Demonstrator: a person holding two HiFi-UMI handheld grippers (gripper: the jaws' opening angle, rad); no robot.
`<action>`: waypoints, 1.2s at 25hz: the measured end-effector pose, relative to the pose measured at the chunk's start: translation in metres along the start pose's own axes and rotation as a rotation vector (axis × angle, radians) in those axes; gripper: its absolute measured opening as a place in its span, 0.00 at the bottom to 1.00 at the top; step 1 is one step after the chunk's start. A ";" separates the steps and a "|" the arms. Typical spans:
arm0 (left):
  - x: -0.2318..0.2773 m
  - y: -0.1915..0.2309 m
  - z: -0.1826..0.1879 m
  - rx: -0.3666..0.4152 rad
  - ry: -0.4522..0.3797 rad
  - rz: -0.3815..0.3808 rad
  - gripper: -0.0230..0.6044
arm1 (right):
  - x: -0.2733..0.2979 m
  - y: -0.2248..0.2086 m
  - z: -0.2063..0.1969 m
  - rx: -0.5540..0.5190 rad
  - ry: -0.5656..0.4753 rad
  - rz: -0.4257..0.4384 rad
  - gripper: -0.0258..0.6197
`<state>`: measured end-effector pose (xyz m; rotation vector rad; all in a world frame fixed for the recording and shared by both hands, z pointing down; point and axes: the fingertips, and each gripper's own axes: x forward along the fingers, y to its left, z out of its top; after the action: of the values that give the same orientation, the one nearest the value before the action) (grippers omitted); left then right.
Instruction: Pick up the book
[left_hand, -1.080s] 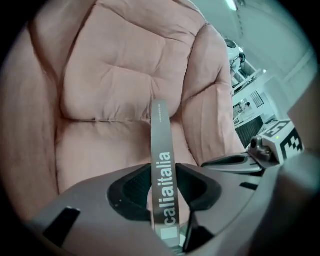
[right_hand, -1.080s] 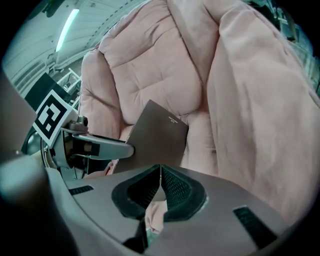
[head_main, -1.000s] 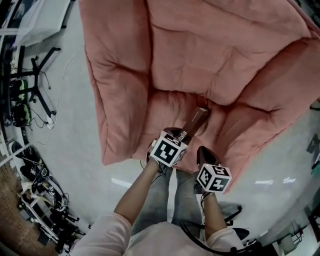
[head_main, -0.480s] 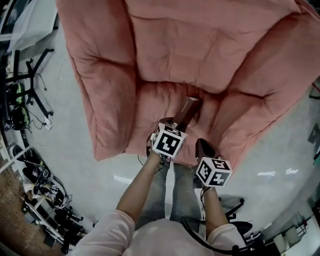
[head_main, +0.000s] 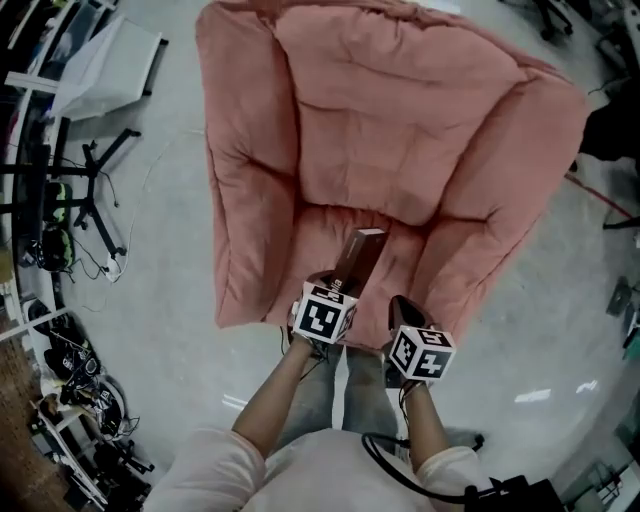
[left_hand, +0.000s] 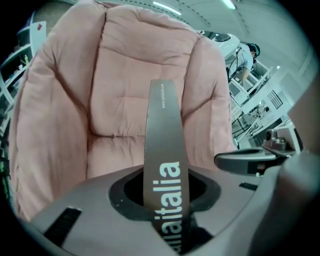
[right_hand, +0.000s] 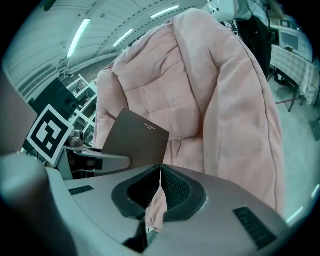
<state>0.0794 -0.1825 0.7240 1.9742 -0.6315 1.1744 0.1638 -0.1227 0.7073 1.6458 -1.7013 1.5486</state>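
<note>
A dark grey book (head_main: 360, 258) with "italia" in pale letters on its spine (left_hand: 162, 130) stands on end in the air over the front of the pink armchair's seat (head_main: 325, 235). My left gripper (head_main: 338, 288) is shut on its lower end, and in the left gripper view the spine runs up from between the jaws (left_hand: 162, 192). My right gripper (head_main: 402, 306) hangs just right of it, apart from the book, jaws shut with nothing in them (right_hand: 160, 175). The right gripper view shows the book's cover (right_hand: 137, 140) at the left.
The big pink armchair (head_main: 400, 120) fills the middle of the head view on a grey floor. Black stands and cables (head_main: 85, 190) and a white table (head_main: 110, 60) lie to the left. The person's legs (head_main: 330, 390) are right under the grippers.
Both grippers have risen, and the book in the left one has gone up with them, away from the seat. The armchair now looks smaller and farther off.
</note>
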 end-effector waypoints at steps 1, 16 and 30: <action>-0.012 -0.002 0.002 -0.007 -0.016 0.012 0.27 | -0.007 0.006 0.004 -0.016 -0.003 0.006 0.09; -0.205 -0.023 -0.026 -0.139 -0.325 0.209 0.27 | -0.118 0.090 0.019 -0.185 -0.098 0.032 0.09; -0.304 -0.005 -0.106 -0.146 -0.462 0.260 0.27 | -0.160 0.194 -0.038 -0.236 -0.184 0.108 0.09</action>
<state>-0.1115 -0.0830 0.4849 2.0916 -1.2046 0.7843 0.0282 -0.0565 0.5021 1.6399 -2.0115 1.2146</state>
